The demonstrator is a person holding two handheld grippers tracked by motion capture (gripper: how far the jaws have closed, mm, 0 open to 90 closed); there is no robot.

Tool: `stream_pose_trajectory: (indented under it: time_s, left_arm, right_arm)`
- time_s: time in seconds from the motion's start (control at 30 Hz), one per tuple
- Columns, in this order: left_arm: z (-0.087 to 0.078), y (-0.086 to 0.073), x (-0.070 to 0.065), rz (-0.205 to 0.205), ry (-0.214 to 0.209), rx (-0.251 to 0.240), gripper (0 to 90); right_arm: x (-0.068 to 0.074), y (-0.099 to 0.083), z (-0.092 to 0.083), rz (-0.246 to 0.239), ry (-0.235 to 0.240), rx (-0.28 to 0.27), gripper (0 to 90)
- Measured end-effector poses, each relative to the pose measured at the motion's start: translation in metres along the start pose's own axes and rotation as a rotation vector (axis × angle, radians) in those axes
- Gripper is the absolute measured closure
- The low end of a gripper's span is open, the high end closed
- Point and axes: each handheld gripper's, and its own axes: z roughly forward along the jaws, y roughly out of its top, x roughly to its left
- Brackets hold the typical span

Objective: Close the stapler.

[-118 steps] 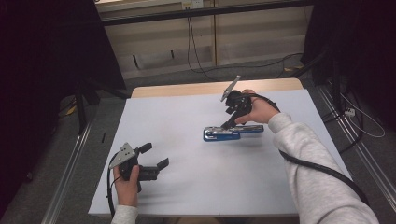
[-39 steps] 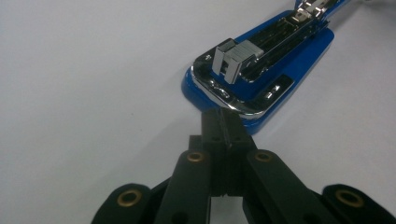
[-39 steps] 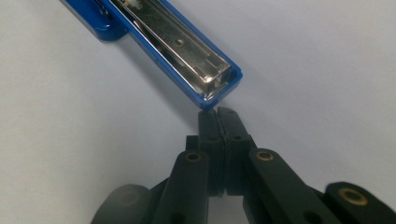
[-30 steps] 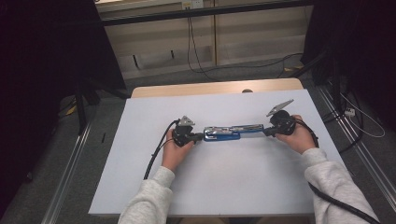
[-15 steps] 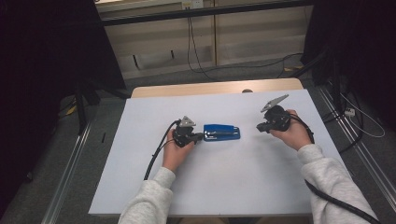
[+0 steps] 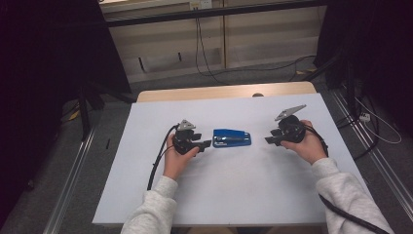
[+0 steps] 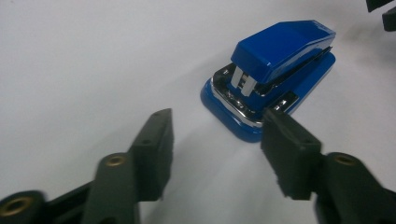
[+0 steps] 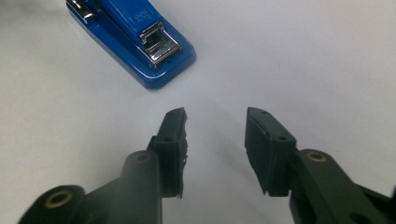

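A blue stapler lies folded shut on the white table, at its middle. My left gripper rests just left of it and points at its hinge end. Its jaws have just been opening and hold nothing. In the left gripper view the stapler sits a little beyond the gripper, apart from both pads. My right gripper is farther off to the right of the stapler. Its jaws have also just been opening and are empty. The stapler shows ahead and left of that gripper.
A wooden strip runs along the table's far edge. The left gripper's cable trails back over the table beside the forearm. Metal rails flank the table, and cables lie on the floor at the right.
A second ago both grippers held the stapler unfolded between them. The stapler then folded shut and the right gripper drew off to the right. The left gripper has let go too, and both stand open.
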Motion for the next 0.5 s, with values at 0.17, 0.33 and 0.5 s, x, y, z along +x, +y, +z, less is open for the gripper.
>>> stream_pose_trajectory:
  time_s: [0.17,0.33,0.5]
  left_arm:
    - [-0.011,-0.003,-0.002,0.008,-0.022,-0.006,25.6]
    - [-0.023,-0.007,-0.005,-0.015,-0.049,-0.035,18.2]
    - [-0.035,-0.009,-0.004,-0.027,-0.055,-0.066,13.6]
  right_arm:
    - [0.001,-0.010,-0.002,0.042,0.013,-0.026,49.6]
    - [0.008,-0.024,-0.005,0.073,0.034,-0.065,41.0]
    - [0.014,-0.031,-0.010,0.070,0.031,-0.062,34.2]
